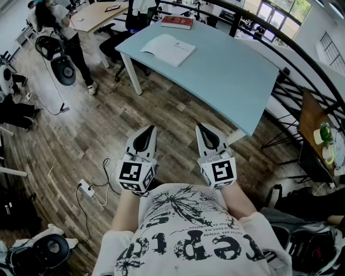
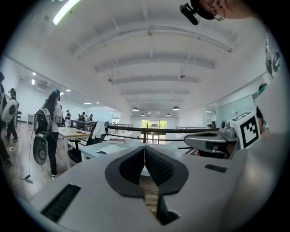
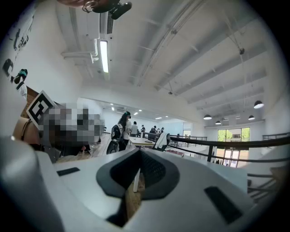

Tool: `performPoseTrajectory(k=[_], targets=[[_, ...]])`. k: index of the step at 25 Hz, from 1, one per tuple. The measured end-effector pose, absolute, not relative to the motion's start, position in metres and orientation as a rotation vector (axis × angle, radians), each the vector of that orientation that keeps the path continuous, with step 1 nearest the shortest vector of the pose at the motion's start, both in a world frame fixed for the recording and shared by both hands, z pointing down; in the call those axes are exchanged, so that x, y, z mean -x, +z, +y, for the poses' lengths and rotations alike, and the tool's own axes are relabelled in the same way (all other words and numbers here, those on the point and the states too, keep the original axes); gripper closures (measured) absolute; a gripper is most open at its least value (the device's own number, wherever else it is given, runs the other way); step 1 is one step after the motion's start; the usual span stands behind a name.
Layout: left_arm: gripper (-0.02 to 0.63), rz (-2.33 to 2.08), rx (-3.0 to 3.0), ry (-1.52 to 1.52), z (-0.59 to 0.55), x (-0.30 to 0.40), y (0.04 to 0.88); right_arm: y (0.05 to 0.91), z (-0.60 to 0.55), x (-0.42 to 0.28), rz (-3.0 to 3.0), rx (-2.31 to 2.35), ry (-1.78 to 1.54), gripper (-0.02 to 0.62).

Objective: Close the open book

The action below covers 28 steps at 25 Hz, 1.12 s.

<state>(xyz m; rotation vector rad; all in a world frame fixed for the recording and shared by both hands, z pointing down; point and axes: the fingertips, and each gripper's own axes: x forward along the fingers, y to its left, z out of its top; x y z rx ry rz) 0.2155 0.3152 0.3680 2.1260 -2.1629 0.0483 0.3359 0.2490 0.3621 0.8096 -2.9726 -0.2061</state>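
Observation:
In the head view the open white book lies flat on the far left part of the light blue table. Both grippers hang side by side over the wooden floor, well short of the table's near edge and close to my body. My left gripper is shut with nothing between its jaws, and so is my right gripper. In the left gripper view the jaws meet at the tips, and the book shows small and far ahead. The right gripper's jaws also meet in its own view.
A red closed book lies at the table's far edge. A black railing curves behind and to the right of the table. A person stands at the far left by a wooden desk. A power strip lies on the floor.

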Motion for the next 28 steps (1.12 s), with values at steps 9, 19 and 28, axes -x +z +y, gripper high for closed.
performPoseTrajectory(k=[9, 19, 28], targets=[[0.588, -2.148, -2.129, 0.043, 0.307, -0.21, 0.371, 0.371, 0.244, -0.332, -2.953, -0.821, -0.179, 0.588], [0.588, -2.106, -2.123, 0.041, 0.291, -0.163, 0.386, 0.386, 0.224, -0.292, -2.912, -0.924, -0.109, 0.586], [0.588, -2.038, -2.195, 0.055, 0.249, -0.029, 0.375, 0.376, 0.193, -0.164, -2.867, -1.027, -0.126, 0.586]])
